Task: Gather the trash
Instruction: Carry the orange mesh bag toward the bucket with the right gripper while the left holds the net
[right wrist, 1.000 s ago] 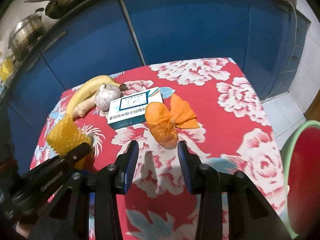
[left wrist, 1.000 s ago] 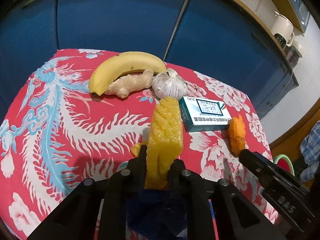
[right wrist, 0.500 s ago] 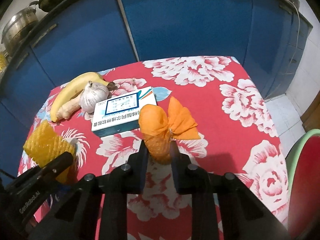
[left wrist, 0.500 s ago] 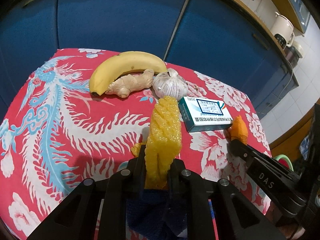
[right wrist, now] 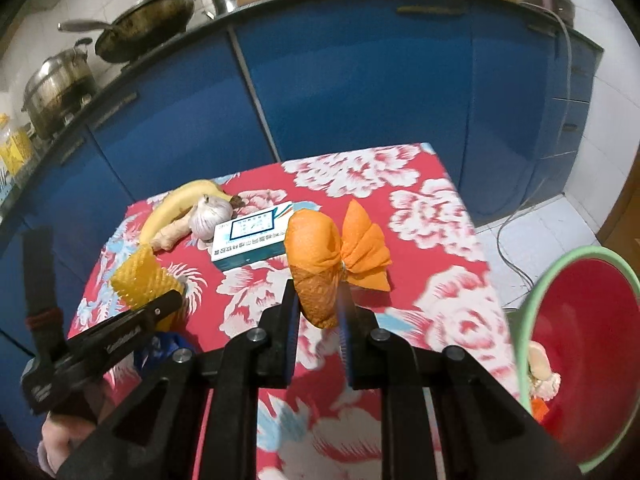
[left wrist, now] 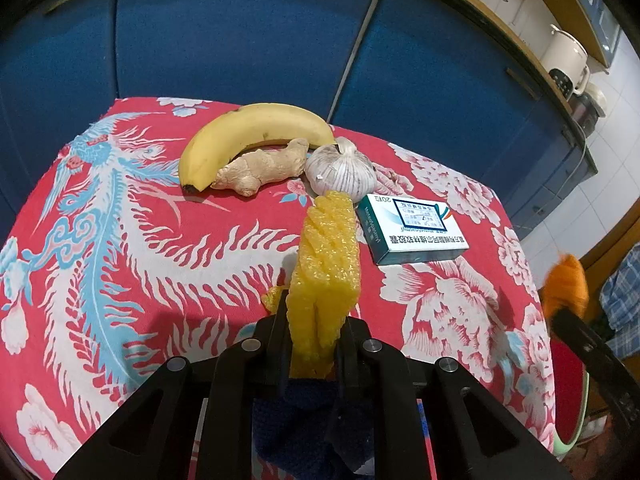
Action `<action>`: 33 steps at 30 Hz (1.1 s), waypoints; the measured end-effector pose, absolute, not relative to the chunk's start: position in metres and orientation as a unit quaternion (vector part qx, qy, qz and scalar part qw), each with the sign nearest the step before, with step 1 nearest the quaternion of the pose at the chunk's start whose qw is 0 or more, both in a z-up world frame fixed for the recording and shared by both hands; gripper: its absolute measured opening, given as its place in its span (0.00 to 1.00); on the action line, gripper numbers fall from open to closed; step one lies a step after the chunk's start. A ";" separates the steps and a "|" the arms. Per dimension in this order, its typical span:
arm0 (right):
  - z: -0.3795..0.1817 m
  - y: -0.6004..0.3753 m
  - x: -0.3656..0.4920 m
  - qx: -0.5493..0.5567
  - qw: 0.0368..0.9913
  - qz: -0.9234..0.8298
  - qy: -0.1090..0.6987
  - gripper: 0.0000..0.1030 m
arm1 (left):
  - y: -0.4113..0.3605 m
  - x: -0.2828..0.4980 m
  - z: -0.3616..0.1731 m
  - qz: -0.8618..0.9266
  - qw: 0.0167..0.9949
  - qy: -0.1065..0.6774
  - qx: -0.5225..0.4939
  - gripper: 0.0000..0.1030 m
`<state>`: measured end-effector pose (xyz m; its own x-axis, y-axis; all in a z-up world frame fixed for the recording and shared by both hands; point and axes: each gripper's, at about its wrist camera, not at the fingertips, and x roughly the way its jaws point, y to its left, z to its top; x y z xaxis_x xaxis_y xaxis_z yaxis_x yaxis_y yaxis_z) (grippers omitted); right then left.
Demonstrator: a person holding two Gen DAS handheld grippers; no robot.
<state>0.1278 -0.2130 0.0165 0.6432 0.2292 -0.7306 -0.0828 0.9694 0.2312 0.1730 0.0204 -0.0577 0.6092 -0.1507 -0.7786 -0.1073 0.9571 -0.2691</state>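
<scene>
The left hand-held gripper is clamped on a yellow foam net sleeve, which stands up between its fingers above the near part of the bench. The right hand-held gripper is clamped on an orange mesh bag, whose tied-off end fans out to the right of the fingers; the bag is held clear of the cloth, over the bench's right side. In the left wrist view the same orange bag shows blurred past the bench's right edge.

On the red flowered cloth covering the bench, a teal and white carton lies flat toward the right edge. Just beyond it, toward the far edge, sits a garlic bulb, close against a piece of ginger, and a banana curves behind the ginger, touching it.

Off the bench's right edge stands a red bin with a green rim, with some pale and orange scraps lying inside it. Blue cabinet doors run behind the bench, and a wok and a steel pot sit on the counter above them.
</scene>
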 end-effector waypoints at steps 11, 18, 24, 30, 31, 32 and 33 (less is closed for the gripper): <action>0.031 -0.263 0.083 0.135 0.909 0.047 0.391 0.20 | 0.015 0.168 -0.048 -0.024 0.895 0.421 -0.144 0.11; 0.035 -0.301 0.055 0.154 0.912 0.005 0.380 0.20 | 0.000 0.159 -0.036 -0.036 0.905 0.405 -0.125 0.11; 0.029 -0.336 0.038 0.167 0.909 -0.033 0.380 0.20 | -0.018 0.148 -0.021 -0.062 0.910 0.394 -0.115 0.11; 0.018 -0.364 0.021 0.189 0.901 -0.062 0.385 0.21 | -0.035 0.135 -0.005 -0.089 0.912 0.385 -0.111 0.11; 0.017 -0.366 0.020 0.190 0.901 -0.065 0.385 0.21 | -0.038 0.133 -0.003 -0.093 0.912 0.383 -0.109 0.11; 0.015 -0.369 0.016 0.191 0.900 -0.069 0.386 0.21 | -0.042 0.130 0.000 -0.099 0.913 0.382 -0.108 0.11; 0.013 -0.373 0.013 0.193 0.899 -0.073 0.386 0.21 | -0.044 0.128 0.002 -0.103 0.912 0.381 -0.107 0.11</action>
<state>0.0133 -0.3725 0.0130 0.6917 0.0166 -0.7219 0.2808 0.9149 0.2901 0.1283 -0.0444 0.0019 0.6880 -0.2696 -0.6738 0.1060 0.9558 -0.2742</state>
